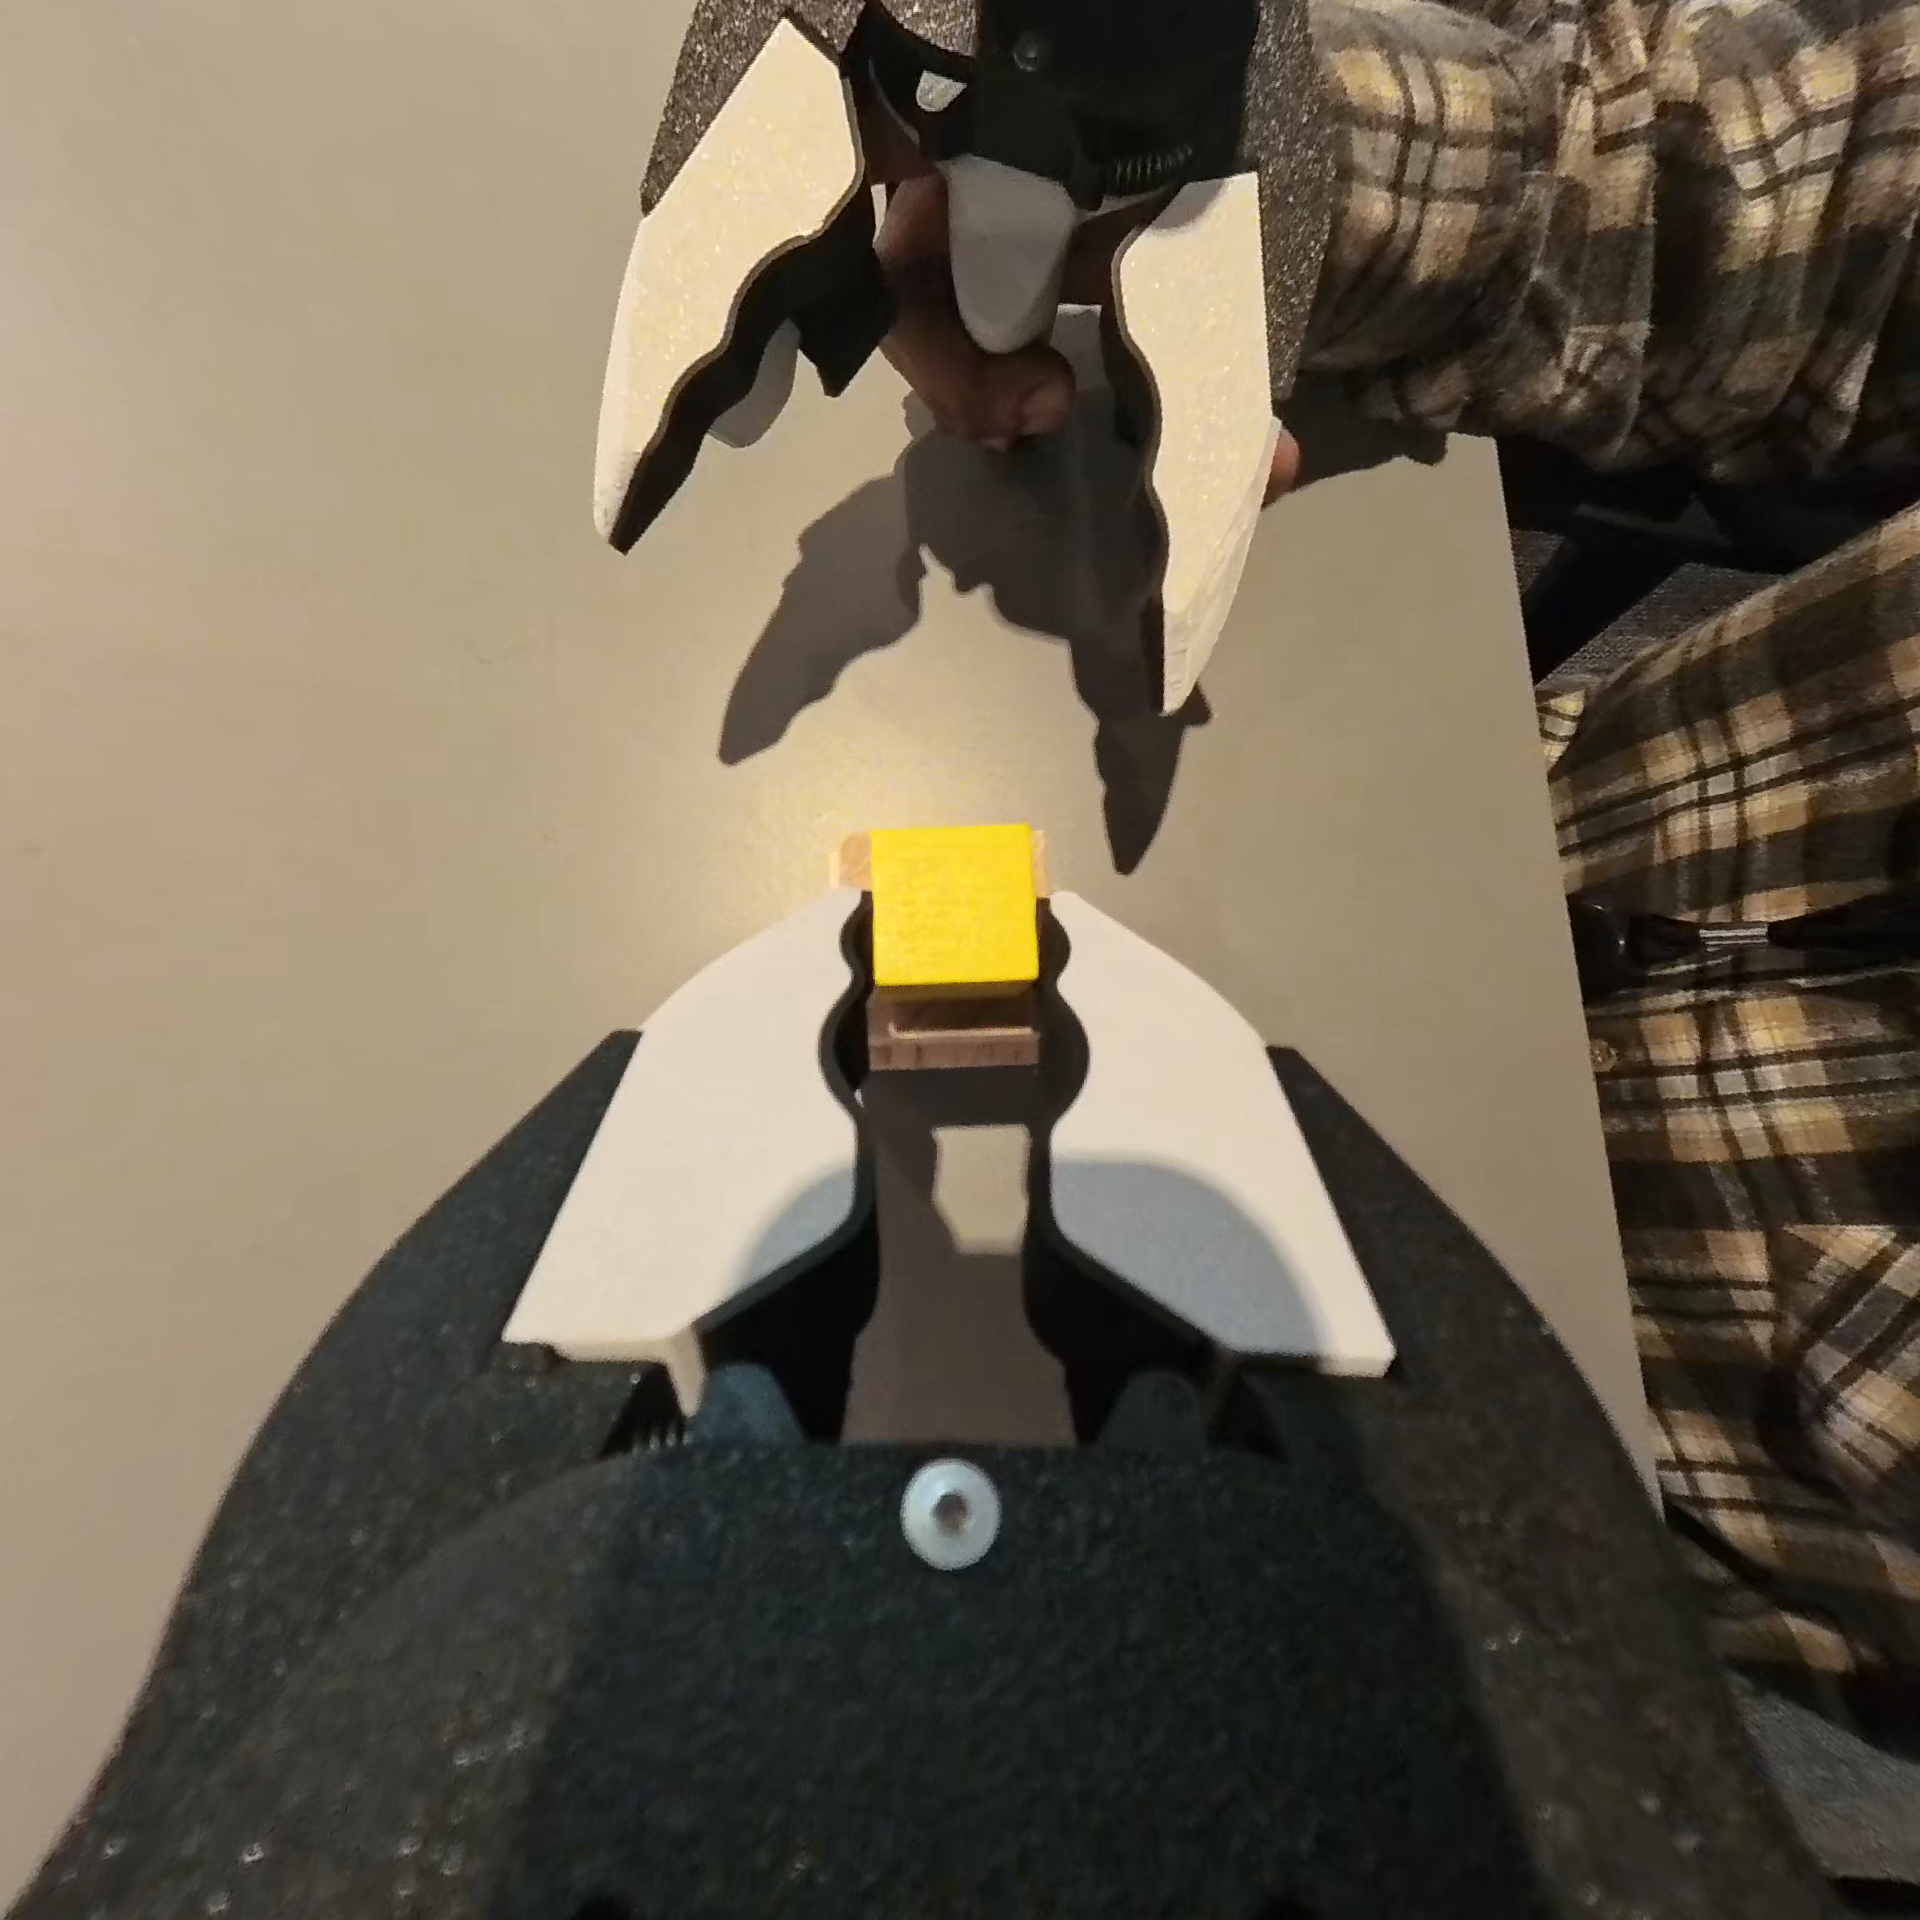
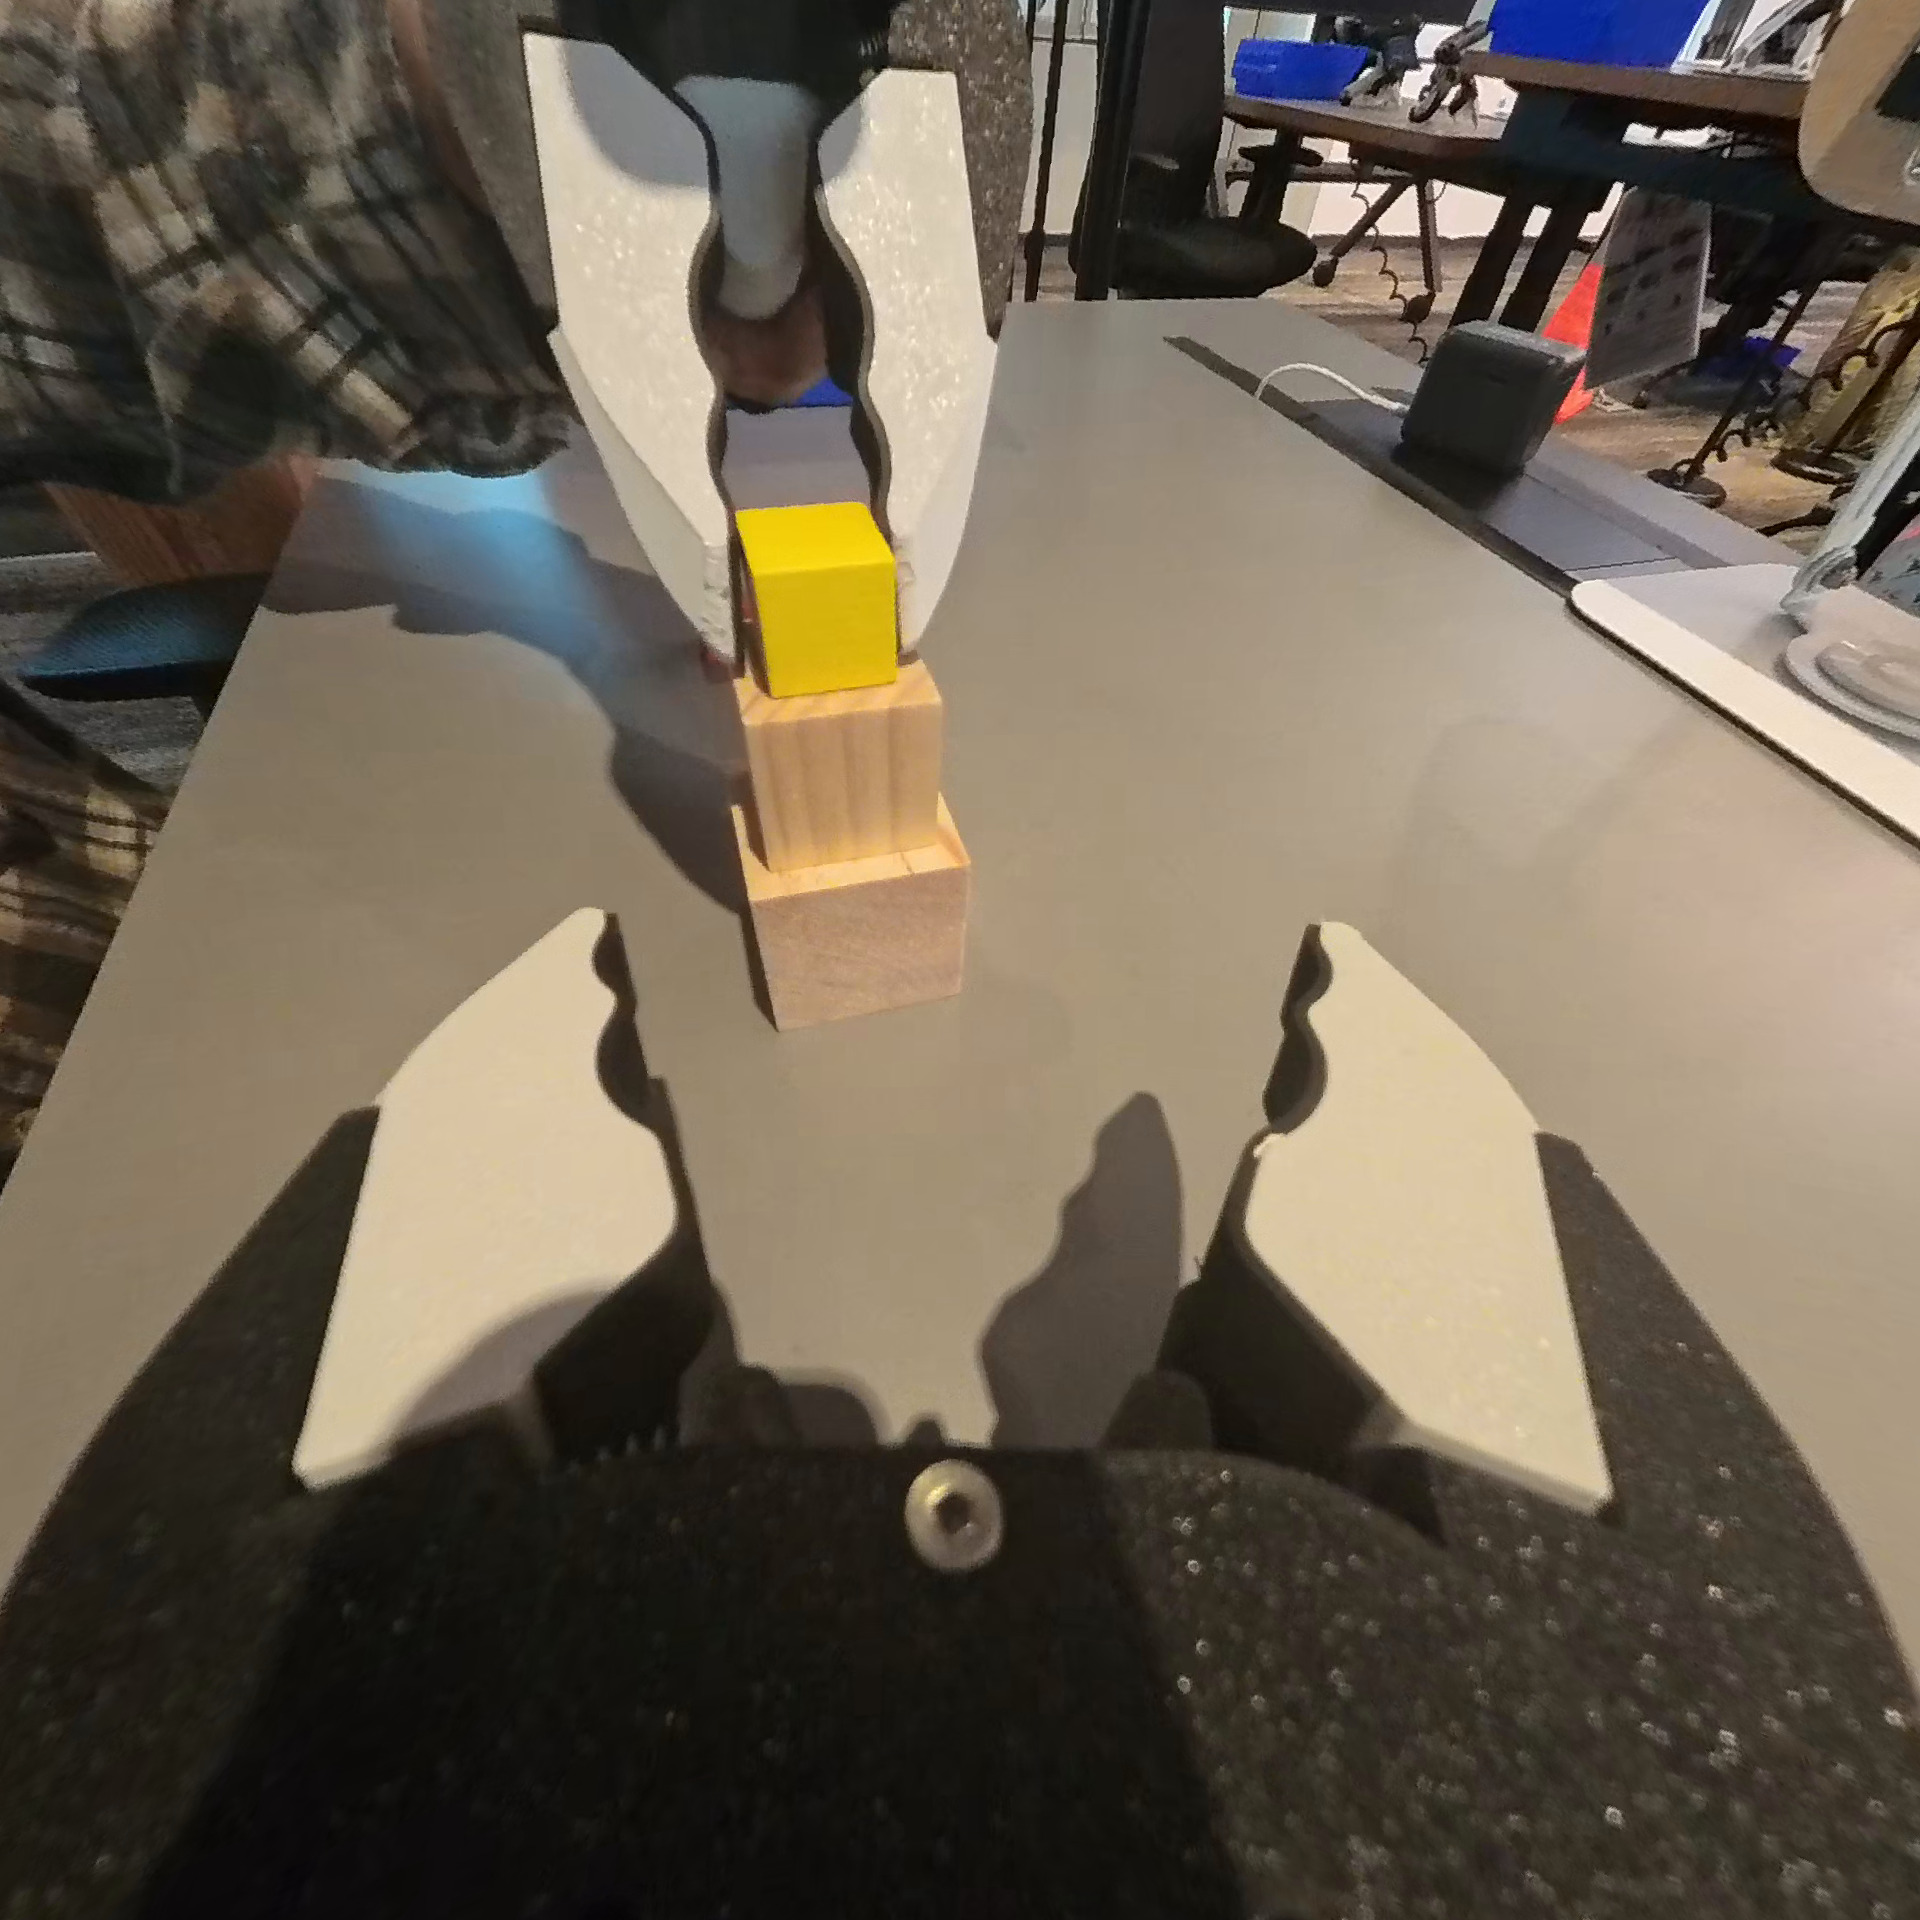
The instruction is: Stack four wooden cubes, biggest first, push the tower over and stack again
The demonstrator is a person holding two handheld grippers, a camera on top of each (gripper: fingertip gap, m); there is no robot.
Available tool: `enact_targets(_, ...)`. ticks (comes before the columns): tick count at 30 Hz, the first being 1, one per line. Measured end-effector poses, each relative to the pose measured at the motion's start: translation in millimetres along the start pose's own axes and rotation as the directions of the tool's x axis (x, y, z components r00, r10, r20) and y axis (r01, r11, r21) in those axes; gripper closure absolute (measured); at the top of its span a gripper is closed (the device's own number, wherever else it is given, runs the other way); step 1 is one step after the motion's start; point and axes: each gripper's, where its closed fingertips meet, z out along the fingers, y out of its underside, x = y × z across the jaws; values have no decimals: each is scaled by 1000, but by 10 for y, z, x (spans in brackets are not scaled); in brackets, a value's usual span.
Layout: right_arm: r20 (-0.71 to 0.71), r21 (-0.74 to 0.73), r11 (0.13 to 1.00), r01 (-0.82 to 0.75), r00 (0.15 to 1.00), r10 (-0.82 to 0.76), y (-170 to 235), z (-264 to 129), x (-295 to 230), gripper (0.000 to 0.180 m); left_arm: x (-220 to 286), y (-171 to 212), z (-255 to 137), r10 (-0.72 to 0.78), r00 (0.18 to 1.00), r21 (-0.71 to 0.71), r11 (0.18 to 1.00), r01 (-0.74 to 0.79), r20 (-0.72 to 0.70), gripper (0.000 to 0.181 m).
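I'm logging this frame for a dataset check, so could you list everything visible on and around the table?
yellow cube: one, yellow, top of the stack, between the left gripper's fingers.
middle wooden cube: one, pale wood, under the yellow cube.
bottom wooden cube: one, pale wood, largest, on the table.
table: one, grey.
dark box: one, dark grey, far right of the table, white cable behind it.
orange cone: one, on the floor beyond the table.
desks and chairs: several, dark, background.
plaid sleeve: beige and dark check.
left gripper: white fingers, shut on the yellow cube.
right gripper: white fingers, open, short of the stack.
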Motion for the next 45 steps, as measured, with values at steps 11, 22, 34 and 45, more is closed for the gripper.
enact_targets(11,-1,0,1000,-1,1000,1,3,-3,2,63,-21,-5,-49,-21,999,11,1000,20,28,118)
enact_targets(22,6,0,1000,2,1000,-2,1,3,-14,63,-70,743,-1107,-157,947,203,974,102,279,97)
enact_targets(34,8,-3,1000,15,1000,-15,6,12,-32,64,172,1586,-663,-148,980,155,980,127,130,127)
enact_targets(45,10,-11,1000,17,1000,-17,18,20,-37,65,105,1740,-524,-105,982,-53,992,114,158,136)
